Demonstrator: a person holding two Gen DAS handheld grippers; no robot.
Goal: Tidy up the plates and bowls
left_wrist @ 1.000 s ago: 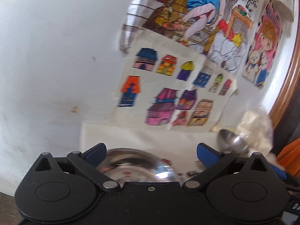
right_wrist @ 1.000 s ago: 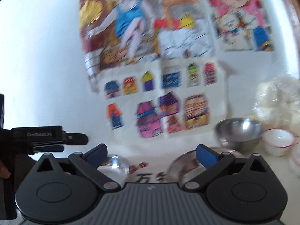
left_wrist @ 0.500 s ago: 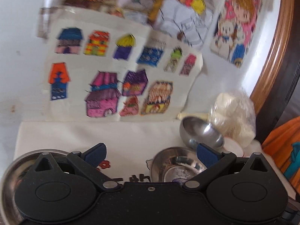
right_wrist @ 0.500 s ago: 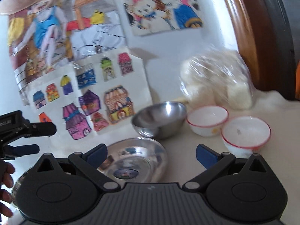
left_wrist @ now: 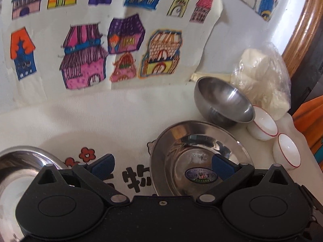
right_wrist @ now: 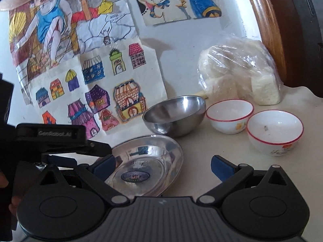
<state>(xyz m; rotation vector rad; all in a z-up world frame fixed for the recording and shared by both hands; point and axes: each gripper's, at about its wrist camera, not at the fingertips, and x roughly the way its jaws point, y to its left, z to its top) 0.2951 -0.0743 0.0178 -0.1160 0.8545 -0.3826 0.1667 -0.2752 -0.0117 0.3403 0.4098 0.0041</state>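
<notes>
A steel plate with a round sticker lies on the white cloth, just ahead of both grippers. Behind it stands a steel bowl. Two white bowls with red rims sit to its right, the nearer bowl beside the farther one. A second steel plate shows at the lower left. My left gripper is open over the cloth and the plate's left rim. My right gripper is open over the stickered plate. The left tool appears at the right wrist view's left.
A clear bag of white blocks leans at the back right. Children's drawings hang on the white wall behind the table. A wooden frame borders the right. The table edge curves at the far right.
Both views have tilted down and swung right, from the wall drawings to the dishes. The stickered plate and the bowls now sit closer. Both grippers stay open.
</notes>
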